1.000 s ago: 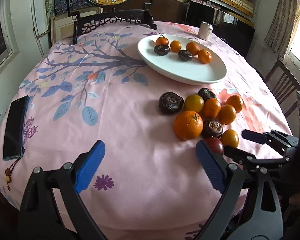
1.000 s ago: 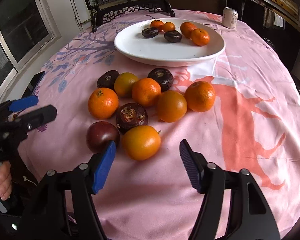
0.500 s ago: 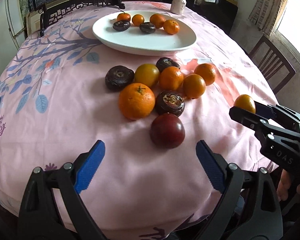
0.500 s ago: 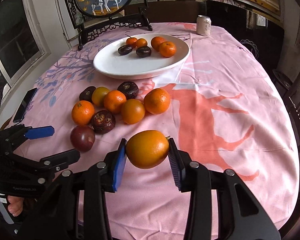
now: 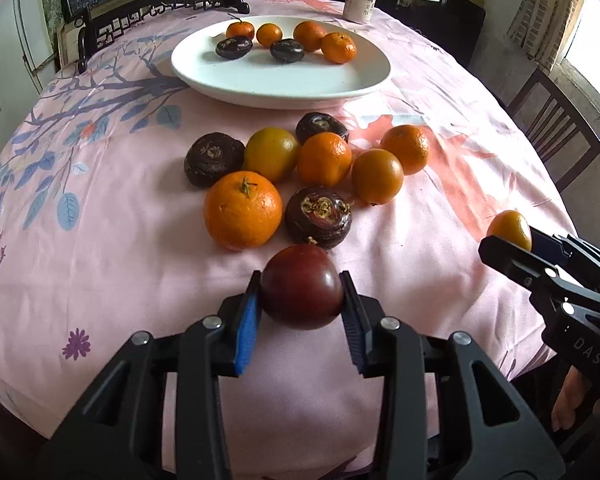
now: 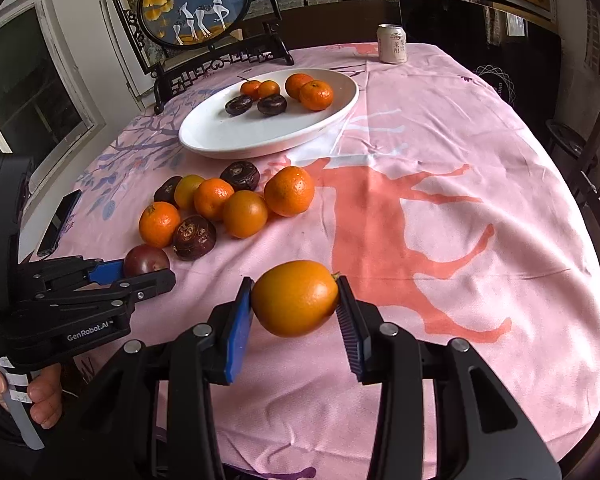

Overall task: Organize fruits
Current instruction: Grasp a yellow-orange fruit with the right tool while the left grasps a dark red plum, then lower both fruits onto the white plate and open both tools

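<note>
My left gripper (image 5: pixel 300 307) is shut on a dark red round fruit (image 5: pixel 302 286) at the near edge of the fruit pile; it also shows in the right wrist view (image 6: pixel 146 261). My right gripper (image 6: pixel 296 302) is shut on a smooth orange fruit (image 6: pixel 295 297) and holds it above the cloth; it shows in the left wrist view (image 5: pixel 510 229). Several oranges and dark brown fruits lie in a loose pile (image 5: pixel 300 172) on the pink cloth. A white oval plate (image 5: pixel 280 76) behind the pile holds several small oranges and two dark fruits.
A drink can (image 6: pixel 392 44) stands at the table's far side. A framed deer picture on a black stand (image 6: pixel 200 8) is behind the plate. A phone (image 6: pixel 58 222) lies at the left table edge. Wooden chairs (image 5: pixel 556 136) stand to the right.
My left gripper moved forward and shut on the dark red fruit. My right gripper, shut on the orange fruit since half a second ago, keeps it lifted.
</note>
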